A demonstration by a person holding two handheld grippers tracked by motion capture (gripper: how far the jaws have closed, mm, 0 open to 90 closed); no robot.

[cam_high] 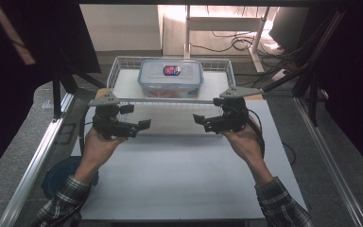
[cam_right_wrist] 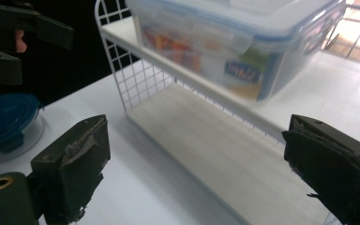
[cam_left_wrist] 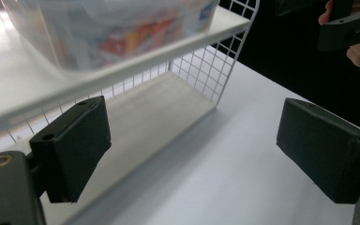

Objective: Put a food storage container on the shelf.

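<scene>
The left gripper (cam_high: pixel 142 117) is held in front of the left end of the wire shelf rack (cam_high: pixel 123 61), its jaws spread wide with nothing between them. In the left gripper view the pads (cam_left_wrist: pixel 70 147) are seen apart, with bare white desk (cam_high: pixel 179 179) and the lower board of the rack behind them. The lidded plastic box (cam_high: pixel 171 78) is seen on the rack's upper shelf, near the middle of the far edge of the desk, touched by neither gripper. The right gripper (cam_high: pixel 199 120) is held at the rack's right end — likewise wide open and empty, its jaws turned inward toward the other.

The step in hand is judged to be the moment around a two-handed hold on the box: either a release just finished or an approach not yet made. If a grasp is meant next, both grippers would have to be raised to the upper shelf and closed evenly on opposite ends of the box.

The box's contents are blurred — only coloured packets can be made out. A blue-lidded container (cam_right_wrist: pixel 4 122) at the desk's left edge is partly cut off.
</scene>
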